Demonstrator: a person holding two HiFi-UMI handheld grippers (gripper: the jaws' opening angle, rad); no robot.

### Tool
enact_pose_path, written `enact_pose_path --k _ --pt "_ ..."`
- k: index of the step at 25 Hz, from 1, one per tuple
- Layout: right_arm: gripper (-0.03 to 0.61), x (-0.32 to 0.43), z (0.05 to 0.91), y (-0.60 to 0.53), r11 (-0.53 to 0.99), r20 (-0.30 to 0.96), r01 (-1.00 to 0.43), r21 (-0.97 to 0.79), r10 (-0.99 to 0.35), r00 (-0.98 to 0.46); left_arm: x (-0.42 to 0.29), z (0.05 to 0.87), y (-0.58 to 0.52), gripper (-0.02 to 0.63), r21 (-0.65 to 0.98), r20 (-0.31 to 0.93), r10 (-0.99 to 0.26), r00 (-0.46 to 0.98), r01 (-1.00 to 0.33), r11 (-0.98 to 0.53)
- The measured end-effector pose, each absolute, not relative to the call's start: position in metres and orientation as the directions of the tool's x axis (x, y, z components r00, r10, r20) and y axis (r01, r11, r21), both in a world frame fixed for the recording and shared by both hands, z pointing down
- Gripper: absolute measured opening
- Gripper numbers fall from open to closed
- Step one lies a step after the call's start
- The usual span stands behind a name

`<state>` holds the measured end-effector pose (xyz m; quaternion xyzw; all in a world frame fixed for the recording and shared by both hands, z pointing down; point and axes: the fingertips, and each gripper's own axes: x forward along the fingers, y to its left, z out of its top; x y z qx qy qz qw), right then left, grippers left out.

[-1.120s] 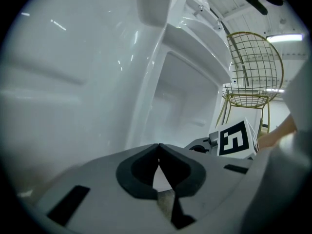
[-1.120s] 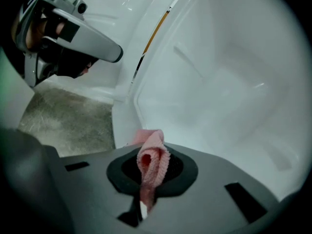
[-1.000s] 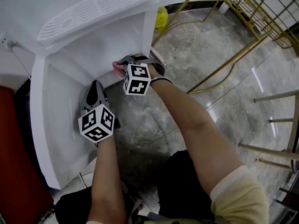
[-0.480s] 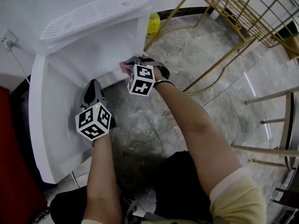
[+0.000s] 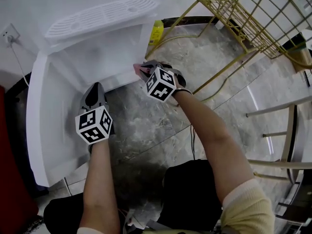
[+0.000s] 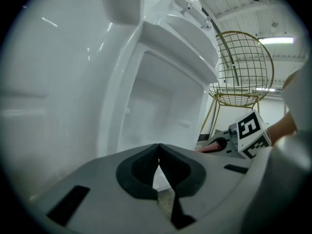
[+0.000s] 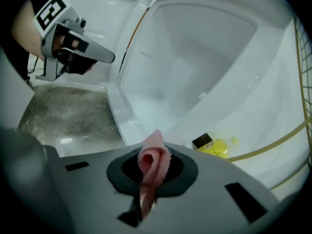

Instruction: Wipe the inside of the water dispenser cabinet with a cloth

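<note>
The white water dispenser cabinet (image 5: 97, 48) stands open, its door (image 5: 46, 126) swung out to the left. My right gripper (image 5: 141, 68) is shut on a folded pink cloth (image 7: 153, 162), held just outside the cabinet's lower right front corner. The cloth (image 5: 137, 68) shows as a small pink tip past the jaws. My left gripper (image 5: 93, 94) is shut with nothing in it, close to the inner face of the door. From the right gripper view the cabinet's bare white inside (image 7: 195, 67) is visible, and the left gripper (image 7: 105, 57) hangs at upper left.
A yellow bottle (image 5: 155, 32) stands on the floor beside the cabinet's right side. A gold wire chair (image 5: 243, 18) takes up the upper right, its legs (image 5: 219, 72) slanting down over the grey marble floor (image 5: 146, 126). A wall socket (image 5: 8, 33) with a cable sits far left.
My right gripper with the cloth has drawn back out of the cabinet opening toward the right. The left gripper stays by the door. The head view has shifted.
</note>
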<state>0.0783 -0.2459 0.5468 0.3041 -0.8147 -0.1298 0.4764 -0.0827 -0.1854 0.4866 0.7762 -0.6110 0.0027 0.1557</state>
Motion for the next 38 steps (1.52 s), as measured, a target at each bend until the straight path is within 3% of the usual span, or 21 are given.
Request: enact_pose_path --k 4,15,38 --pt "0.026 0.092 0.534 -0.242 0.773 0.669 -0.492 0.401 -0.614 -0.419 -0.078 0.483 -0.189 0.0 0.263 0.183 -0.948 0.261 -0.942 -0.209" --pt "0.026 0.082 0.503 -0.22 0.774 0.546 -0.628 0.074 -0.559 -0.624 -0.072 0.483 -0.189 0.0 0.33 0.167 -0.942 0.29 -0.917 -0.224" --pt "0.026 0.067 0.508 -0.228 0.75 0.508 -0.661 -0.023 -0.561 -0.654 -0.075 0.497 -0.198 0.0 0.329 0.189 -0.95 0.249 -0.927 -0.178"
